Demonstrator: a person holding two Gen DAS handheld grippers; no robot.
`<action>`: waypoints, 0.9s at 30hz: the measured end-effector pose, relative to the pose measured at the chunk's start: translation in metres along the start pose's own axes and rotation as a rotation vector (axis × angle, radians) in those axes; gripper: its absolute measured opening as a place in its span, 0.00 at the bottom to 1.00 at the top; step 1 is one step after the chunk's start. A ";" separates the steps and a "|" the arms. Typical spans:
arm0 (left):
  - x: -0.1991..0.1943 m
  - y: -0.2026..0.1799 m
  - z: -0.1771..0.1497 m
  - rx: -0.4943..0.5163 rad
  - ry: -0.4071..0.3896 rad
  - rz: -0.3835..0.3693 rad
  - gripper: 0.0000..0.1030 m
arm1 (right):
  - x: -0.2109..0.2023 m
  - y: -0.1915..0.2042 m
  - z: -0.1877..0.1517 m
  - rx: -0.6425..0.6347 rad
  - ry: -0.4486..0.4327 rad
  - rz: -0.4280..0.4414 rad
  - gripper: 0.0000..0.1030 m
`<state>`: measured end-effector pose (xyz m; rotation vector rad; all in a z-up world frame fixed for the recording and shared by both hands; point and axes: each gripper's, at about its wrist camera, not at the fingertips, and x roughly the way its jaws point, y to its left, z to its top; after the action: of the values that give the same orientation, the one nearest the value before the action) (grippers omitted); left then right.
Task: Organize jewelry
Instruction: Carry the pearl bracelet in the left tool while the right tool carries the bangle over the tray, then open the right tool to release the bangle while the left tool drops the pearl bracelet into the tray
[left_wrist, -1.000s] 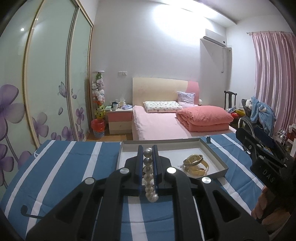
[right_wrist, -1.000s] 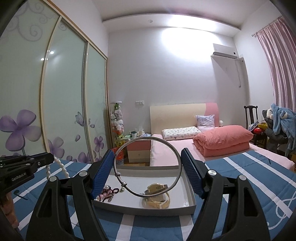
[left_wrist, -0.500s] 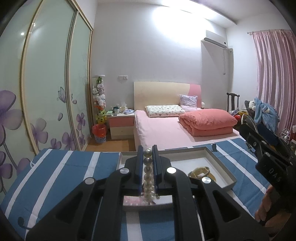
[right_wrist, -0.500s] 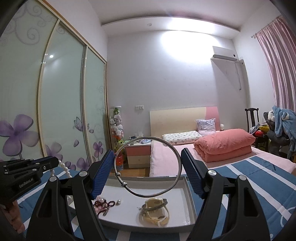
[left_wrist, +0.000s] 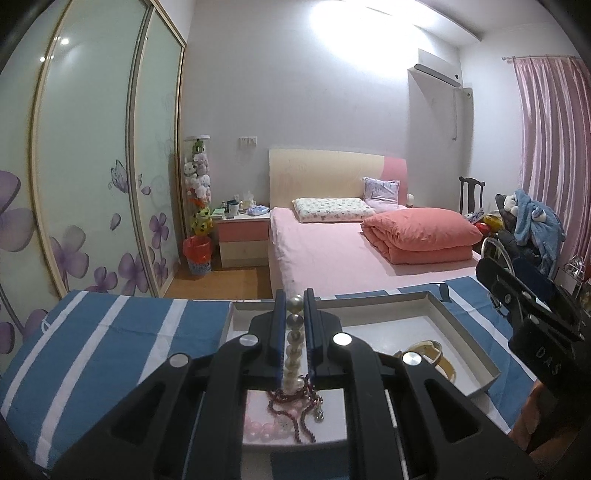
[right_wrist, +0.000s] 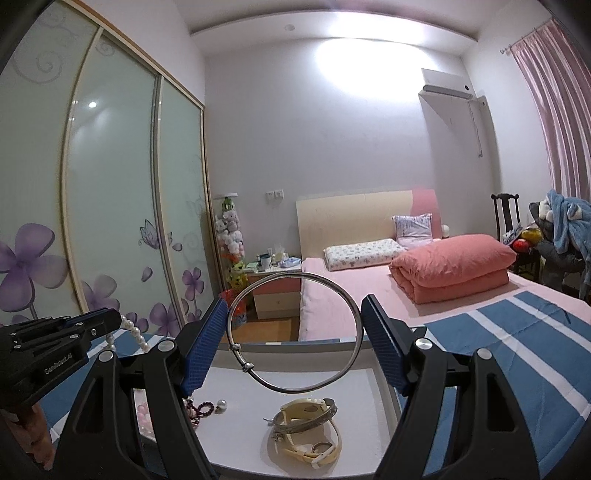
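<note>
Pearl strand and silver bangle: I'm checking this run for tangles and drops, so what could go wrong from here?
The pearl strand, pinched in the left gripper, hangs right over the dark red bead string in the tray; lowered there, the two may tangle. The silver bangle is held in the right gripper only at its edges, so it could slip out and land on the cream watch below.

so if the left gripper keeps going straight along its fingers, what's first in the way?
Probably the far wall of the tray; the left gripper, shut on the pearl strand, may clear it. Depth unclear.
</note>
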<state>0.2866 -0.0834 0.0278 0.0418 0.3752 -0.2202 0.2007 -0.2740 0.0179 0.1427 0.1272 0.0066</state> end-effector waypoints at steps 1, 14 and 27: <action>0.002 0.002 -0.002 -0.003 0.003 -0.003 0.10 | 0.002 -0.001 -0.002 0.003 0.010 0.000 0.72; 0.050 0.005 -0.028 -0.025 0.110 -0.040 0.10 | 0.041 -0.009 -0.026 0.032 0.226 -0.014 0.72; 0.057 0.002 -0.032 -0.023 0.117 -0.080 0.29 | 0.052 -0.012 -0.029 0.046 0.273 -0.007 0.83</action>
<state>0.3274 -0.0903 -0.0232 0.0173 0.4964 -0.2933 0.2489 -0.2815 -0.0187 0.1865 0.4007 0.0164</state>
